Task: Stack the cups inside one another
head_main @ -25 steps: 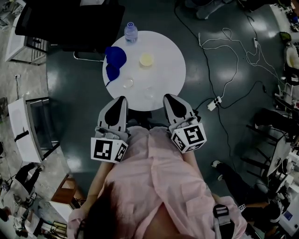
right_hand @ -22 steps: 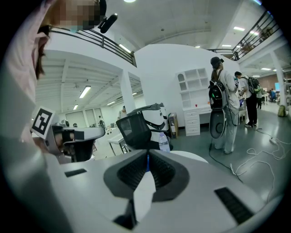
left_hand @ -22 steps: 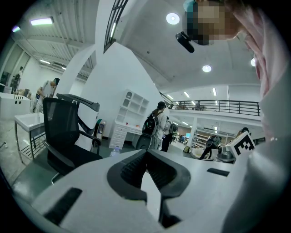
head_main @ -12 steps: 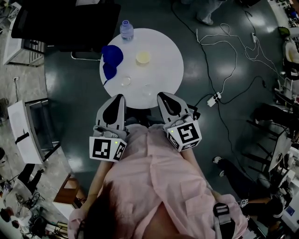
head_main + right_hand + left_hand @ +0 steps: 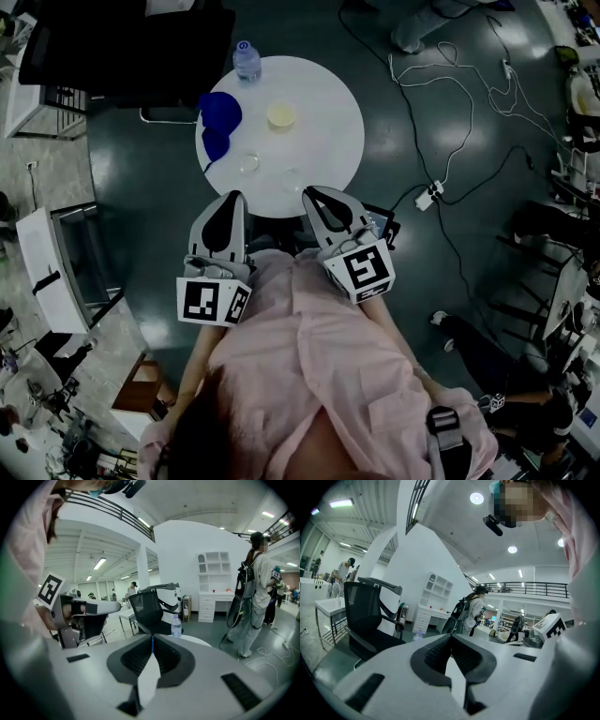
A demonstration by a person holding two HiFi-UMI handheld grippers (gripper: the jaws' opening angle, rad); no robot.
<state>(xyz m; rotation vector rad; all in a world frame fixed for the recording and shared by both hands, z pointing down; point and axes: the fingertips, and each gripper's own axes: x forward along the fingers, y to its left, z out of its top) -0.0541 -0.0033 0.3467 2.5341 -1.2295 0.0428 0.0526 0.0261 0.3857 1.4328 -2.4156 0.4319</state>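
White round table [image 5: 328, 141]: right half bare | cups [image 5: 249, 163] left of centre | left gripper [image 5: 233, 197], right gripper [image 5: 309, 191] closed, empty, by near edge

Round table [image 5: 328, 141]: right half of the top lies bare, open from the lower and right rim. Left half obstructed: blue cups [image 5: 220, 114] at the left rim, yellow cup [image 5: 281, 115] near the upper middle, clear cup [image 5: 249, 164] lower left, a second clear cup [image 5: 292, 176] just right of it. Bottle [image 5: 246, 62] stands at the upper rim. Black chair [image 5: 131, 42] closes the upper-left side; cables [image 5: 433, 193] cross the floor at right.
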